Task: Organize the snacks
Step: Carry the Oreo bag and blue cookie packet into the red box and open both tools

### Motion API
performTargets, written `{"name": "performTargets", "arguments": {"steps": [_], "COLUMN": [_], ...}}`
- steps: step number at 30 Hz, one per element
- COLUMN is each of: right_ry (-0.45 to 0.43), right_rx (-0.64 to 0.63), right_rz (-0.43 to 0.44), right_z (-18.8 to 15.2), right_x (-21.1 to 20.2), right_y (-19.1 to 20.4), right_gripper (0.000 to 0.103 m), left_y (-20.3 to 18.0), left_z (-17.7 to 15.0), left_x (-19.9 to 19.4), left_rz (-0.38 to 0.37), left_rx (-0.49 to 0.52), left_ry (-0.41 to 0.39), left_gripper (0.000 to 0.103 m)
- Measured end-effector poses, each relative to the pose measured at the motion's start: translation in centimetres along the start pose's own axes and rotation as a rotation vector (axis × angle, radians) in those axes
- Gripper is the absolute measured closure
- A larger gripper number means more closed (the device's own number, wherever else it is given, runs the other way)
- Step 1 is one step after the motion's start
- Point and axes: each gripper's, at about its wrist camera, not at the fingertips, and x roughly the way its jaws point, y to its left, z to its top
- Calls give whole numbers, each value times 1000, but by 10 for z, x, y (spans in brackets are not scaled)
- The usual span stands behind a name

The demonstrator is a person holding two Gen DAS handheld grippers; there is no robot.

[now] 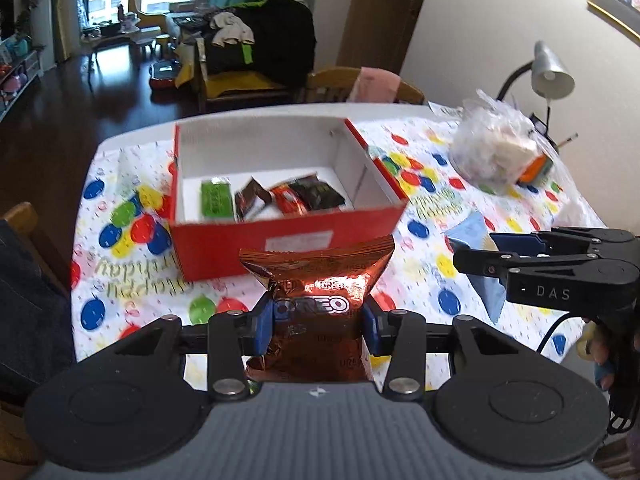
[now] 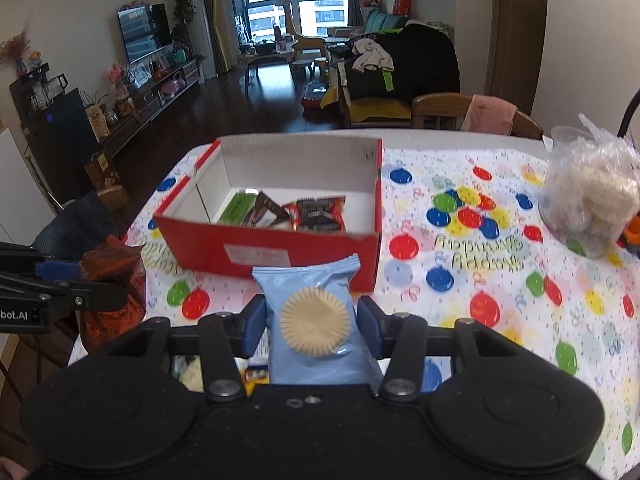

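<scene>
My left gripper (image 1: 318, 326) is shut on a copper-red Oreo packet (image 1: 320, 280), held upright above the table, in front of the red box (image 1: 280, 236). My right gripper (image 2: 311, 322) is shut on a light blue biscuit packet (image 2: 316, 312) with a round biscuit printed on it, also raised before the red box (image 2: 264, 252). The box is open-topped with a white inside and holds several small snack packets (image 1: 272, 198), green, brown and red. In the left wrist view the right gripper (image 1: 476, 250) shows at the right with its blue packet (image 1: 480, 264). The right wrist view shows the left gripper's Oreo packet (image 2: 114, 280) at the left.
A balloon-print birthday cloth (image 2: 480, 264) covers the table. A clear plastic bag of pale snacks (image 2: 592, 200) stands at the right, with a grey desk lamp (image 1: 550, 72) behind it. Wooden chairs (image 2: 444, 112) stand at the far edge, one with a pink cloth.
</scene>
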Motion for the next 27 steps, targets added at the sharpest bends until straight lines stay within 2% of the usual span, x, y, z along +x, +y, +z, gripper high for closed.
{"name": "performTargets", "arguments": {"steps": [9, 18, 27], "right_ry": [-16, 11, 71], "right_rx": [-11, -50, -84], "right_rz": [30, 39, 32], "right_z": [47, 90, 114], "right_x": [29, 73, 124], "right_y": [-3, -2, -2], "right_gripper": [55, 55, 55], "left_y": [18, 29, 42], "left_z": [46, 99, 134], "left_x": [15, 48, 103], "left_rz": [81, 162, 238], "left_rx": [-47, -39, -25], "left_ry": [-7, -9, 65], "left_gripper": [60, 60, 60]}}
